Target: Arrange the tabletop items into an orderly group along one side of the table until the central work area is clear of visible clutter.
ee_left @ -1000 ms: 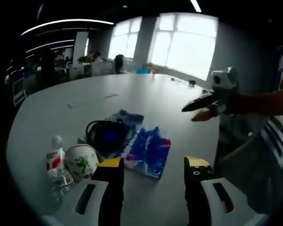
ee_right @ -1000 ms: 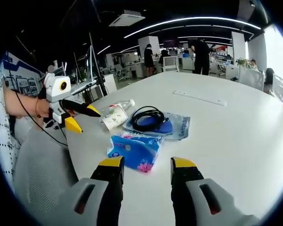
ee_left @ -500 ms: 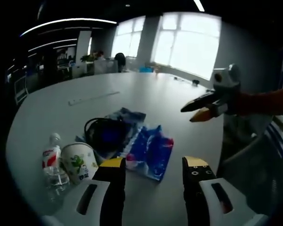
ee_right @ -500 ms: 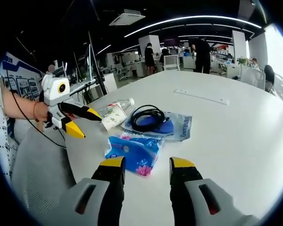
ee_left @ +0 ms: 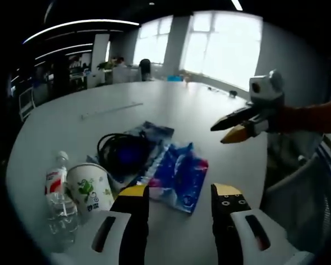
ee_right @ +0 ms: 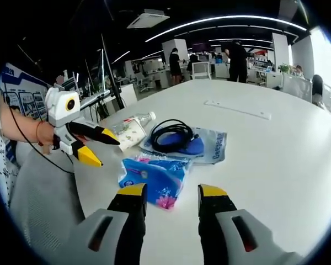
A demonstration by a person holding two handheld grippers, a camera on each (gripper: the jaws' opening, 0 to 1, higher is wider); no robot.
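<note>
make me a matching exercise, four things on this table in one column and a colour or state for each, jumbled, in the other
Things:
1. paper cup
2. water bottle
3. coiled cable
4. tissue pack

Descriptions:
A. black, resting on a clear plastic bag
B. blue with a pink flower print
C. white with a green print
D. clear, with a red and white label

Pairs: 1-C, 2-D, 3-A, 4-B

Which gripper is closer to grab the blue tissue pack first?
Probably the left gripper. Its open jaws sit right at the blue tissue pack, one jaw tip overlapping its edge. The right gripper is open too, but a little farther back.
</note>
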